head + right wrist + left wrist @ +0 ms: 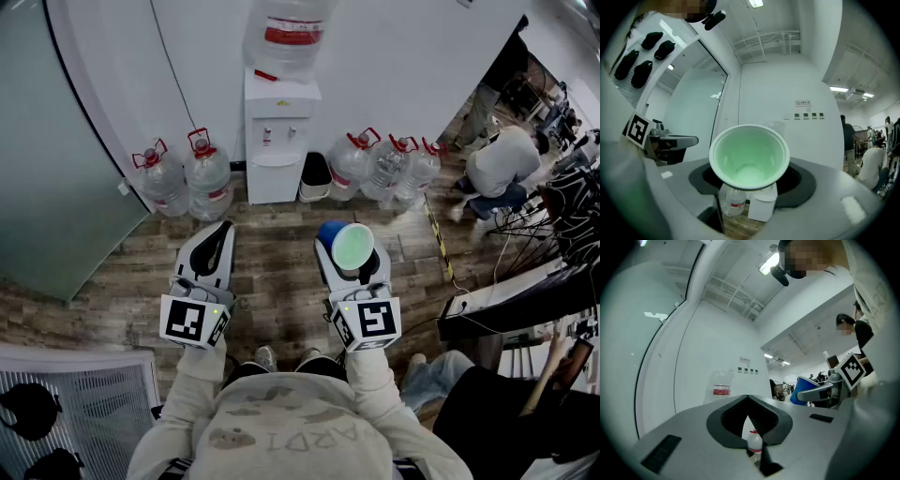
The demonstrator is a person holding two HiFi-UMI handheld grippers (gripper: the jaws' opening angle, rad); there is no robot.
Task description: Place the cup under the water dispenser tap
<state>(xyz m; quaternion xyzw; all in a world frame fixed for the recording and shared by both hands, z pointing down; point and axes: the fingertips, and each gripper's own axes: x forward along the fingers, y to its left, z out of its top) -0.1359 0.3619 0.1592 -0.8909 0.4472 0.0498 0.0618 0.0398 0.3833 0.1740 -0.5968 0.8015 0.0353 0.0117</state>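
The white water dispenser [278,141] stands against the far wall with a big bottle [289,33] on top and its taps over a small ledge. My right gripper [351,255] is shut on a blue cup with a pale green inside [352,247], held level with its mouth turned back toward me, well short of the dispenser. In the right gripper view the cup [750,159] fills the space between the jaws, with the dispenser [761,205] showing below it. My left gripper [217,239] hangs beside it, shut and empty; its view shows the cup [804,389] at the right.
Several water jugs stand on the wooden floor on both sides of the dispenser, left [186,176] and right [382,164]. A black bin [316,174] sits next to the dispenser. People bend over at the right [502,164]. A white rack [89,398] is at my lower left.
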